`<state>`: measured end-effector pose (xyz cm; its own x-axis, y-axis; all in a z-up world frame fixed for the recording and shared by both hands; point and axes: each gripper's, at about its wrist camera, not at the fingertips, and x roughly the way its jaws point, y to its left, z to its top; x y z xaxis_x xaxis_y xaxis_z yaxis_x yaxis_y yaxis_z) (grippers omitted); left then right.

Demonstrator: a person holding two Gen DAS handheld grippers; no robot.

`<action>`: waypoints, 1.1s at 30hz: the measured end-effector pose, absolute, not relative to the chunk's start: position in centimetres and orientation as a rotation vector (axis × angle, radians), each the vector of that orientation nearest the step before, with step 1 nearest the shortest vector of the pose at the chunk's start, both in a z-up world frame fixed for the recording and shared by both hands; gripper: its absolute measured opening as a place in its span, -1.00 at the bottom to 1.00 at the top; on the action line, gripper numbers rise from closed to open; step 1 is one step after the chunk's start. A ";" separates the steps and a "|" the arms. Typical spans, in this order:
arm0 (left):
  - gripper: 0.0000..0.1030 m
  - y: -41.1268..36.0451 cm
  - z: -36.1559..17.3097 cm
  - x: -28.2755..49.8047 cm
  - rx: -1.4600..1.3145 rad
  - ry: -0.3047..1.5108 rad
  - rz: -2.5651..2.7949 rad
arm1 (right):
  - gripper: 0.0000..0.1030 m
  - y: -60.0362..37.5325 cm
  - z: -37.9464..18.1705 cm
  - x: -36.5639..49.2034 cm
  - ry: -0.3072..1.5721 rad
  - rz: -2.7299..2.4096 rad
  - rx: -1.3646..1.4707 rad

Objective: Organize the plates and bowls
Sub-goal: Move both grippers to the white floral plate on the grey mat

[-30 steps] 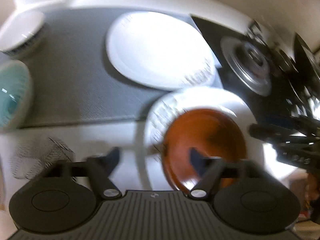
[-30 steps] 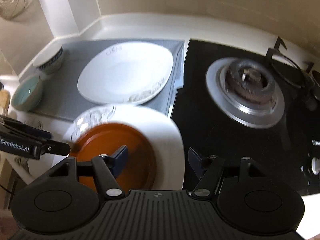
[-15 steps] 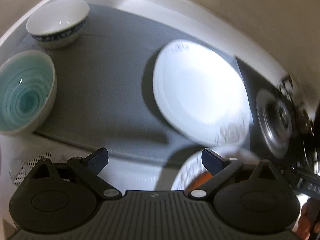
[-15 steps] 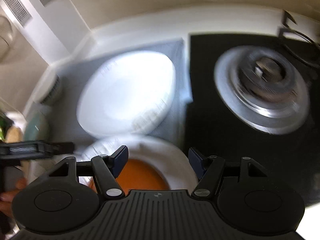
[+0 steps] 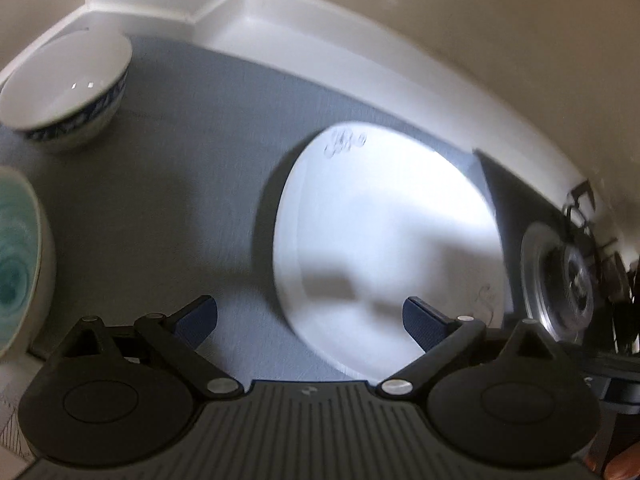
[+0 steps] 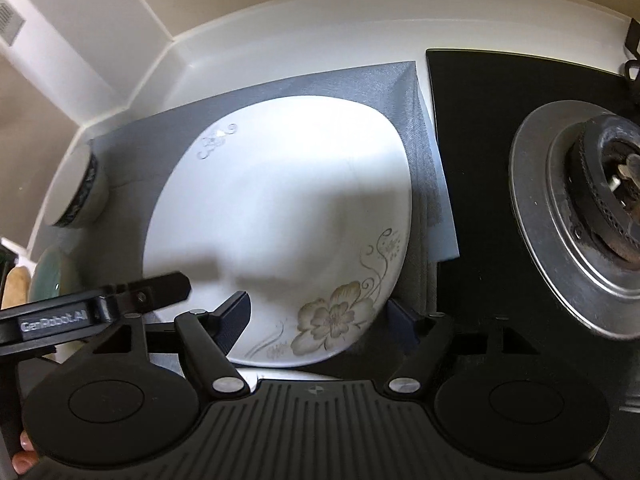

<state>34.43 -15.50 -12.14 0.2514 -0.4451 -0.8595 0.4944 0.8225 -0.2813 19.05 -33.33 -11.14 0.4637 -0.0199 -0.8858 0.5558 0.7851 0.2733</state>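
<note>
Dishes on a mat beside the stove

Ahead of the right gripper (image 6: 318, 312), the plate (image 6: 280, 216) lies on the mat (image 6: 416, 128); two bowls (image 6: 78, 190) (image 6: 50, 276) sit on the mat to its left, the burner (image 6: 580, 216) to its right.

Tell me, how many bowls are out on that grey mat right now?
2. A white bowl with a blue pattern sits at the mat's far left corner. A teal bowl sits nearer, at the left edge. More could be hidden out of view.
</note>
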 end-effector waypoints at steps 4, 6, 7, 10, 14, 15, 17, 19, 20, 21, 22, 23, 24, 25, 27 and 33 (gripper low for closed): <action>0.94 -16.7 -11.8 35.8 0.011 1.135 -0.659 | 0.54 -33.7 -11.3 21.0 1.048 -0.397 0.557; 0.94 -17.6 -11.5 36.4 0.013 1.118 -0.663 | 0.54 -33.9 -11.4 22.0 1.043 -0.396 0.549; 0.94 -17.8 -11.5 36.7 0.011 1.109 -0.651 | 0.53 -34.0 -11.4 22.4 1.040 -0.391 0.547; 0.95 -18.1 -11.4 38.0 -0.001 1.103 -0.623 | 0.55 -34.2 -11.6 23.7 1.030 -0.387 0.542; 0.95 -17.1 -11.0 38.9 0.000 1.092 -0.598 | 0.59 -34.7 -11.8 25.0 0.994 -0.356 0.550; 0.95 -16.9 -10.8 38.8 0.008 1.091 -0.592 | 0.57 -34.9 -11.8 25.0 0.991 -0.346 0.562; 0.98 -16.5 -10.2 38.1 0.038 1.081 -0.608 | 0.54 -35.3 -11.3 24.1 0.985 -0.329 0.579; 0.99 -15.7 -9.6 36.7 0.076 1.059 -0.622 | 0.56 -35.5 -10.4 22.2 0.978 -0.332 0.582; 0.99 -15.1 -9.2 35.9 0.093 1.046 -0.633 | 0.56 -35.5 -9.9 20.9 0.975 -0.334 0.578; 0.99 -14.5 -9.1 35.2 0.106 1.041 -0.644 | 0.57 -35.4 -9.4 19.4 0.974 -0.337 0.574; 0.99 -13.8 -8.9 34.5 0.114 1.041 -0.657 | 0.57 -35.4 -9.0 17.7 0.977 -0.344 0.569; 0.99 -13.0 -8.9 33.6 0.121 1.047 -0.668 | 0.57 -35.3 -8.8 16.1 0.980 -0.351 0.567; 0.99 -12.1 -9.0 32.7 0.129 1.056 -0.673 | 0.57 -35.0 -8.5 14.5 0.987 -0.360 0.567; 0.99 -11.2 -9.1 32.0 0.139 1.069 -0.678 | 0.57 -34.7 -8.3 13.0 0.998 -0.368 0.566; 0.99 -10.0 -9.5 30.5 0.173 1.102 -0.692 | 0.57 -34.0 -8.3 10.3 1.027 -0.386 0.577; 0.99 -8.4 -11.3 26.9 0.257 1.223 -0.770 | 0.57 -30.9 -9.0 5.8 1.106 -0.369 0.676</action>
